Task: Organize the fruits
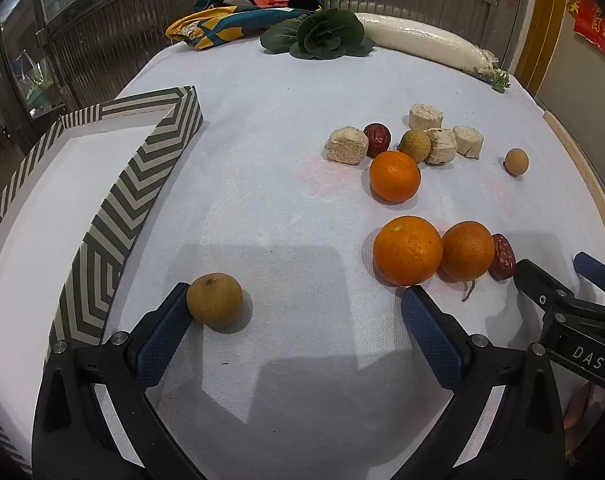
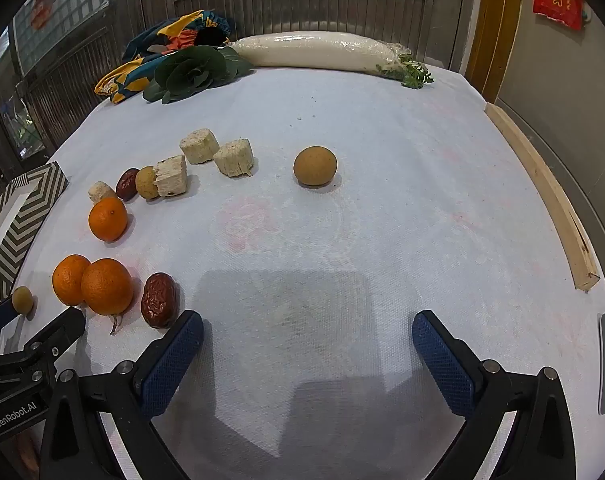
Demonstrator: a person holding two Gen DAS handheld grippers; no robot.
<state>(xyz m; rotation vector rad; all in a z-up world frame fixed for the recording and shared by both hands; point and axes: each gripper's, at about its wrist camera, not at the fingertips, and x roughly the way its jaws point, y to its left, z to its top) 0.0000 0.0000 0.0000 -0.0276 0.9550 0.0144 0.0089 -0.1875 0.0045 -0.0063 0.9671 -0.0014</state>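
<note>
My left gripper (image 1: 296, 298) is open over the white cloth. A brown longan (image 1: 214, 300) lies on the cloth against its left fingertip. Three oranges lie to the right: two side by side (image 1: 407, 250) (image 1: 466, 256) and one farther back (image 1: 395, 176). A red date (image 1: 503, 257) lies beside the near pair. My right gripper (image 2: 307, 326) is open and empty. The same date (image 2: 159, 300) lies just left of its left finger. Another longan (image 2: 315, 166) sits alone ahead. A striped box (image 1: 114, 216) stands at the left.
Pale sugarcane chunks (image 1: 438, 144), a second date (image 1: 377, 139) and a longan (image 1: 415, 145) cluster mid-table. A leafy green (image 1: 322, 36), a wrapped white radish (image 1: 422, 42) and a patterned cloth (image 1: 238, 12) lie at the back. A wooden strip (image 2: 542, 196) runs along the right edge.
</note>
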